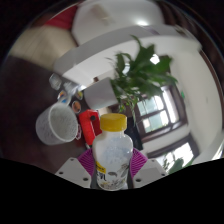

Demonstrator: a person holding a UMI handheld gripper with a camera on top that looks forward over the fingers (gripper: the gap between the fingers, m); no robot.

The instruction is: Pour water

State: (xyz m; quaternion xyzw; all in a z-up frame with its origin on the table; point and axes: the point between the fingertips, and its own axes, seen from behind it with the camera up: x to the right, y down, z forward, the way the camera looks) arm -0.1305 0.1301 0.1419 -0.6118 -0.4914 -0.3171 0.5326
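Gripper (pixel 116 170) holds bottle (pixel 115 152) (tilted) near plant (pixel 135 75)

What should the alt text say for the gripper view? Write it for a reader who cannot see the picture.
A clear plastic bottle with a yellow cap is clamped between the gripper's jaws and tilted towards a translucent cup to one side of it. A leafy green plant stands behind them before a window.
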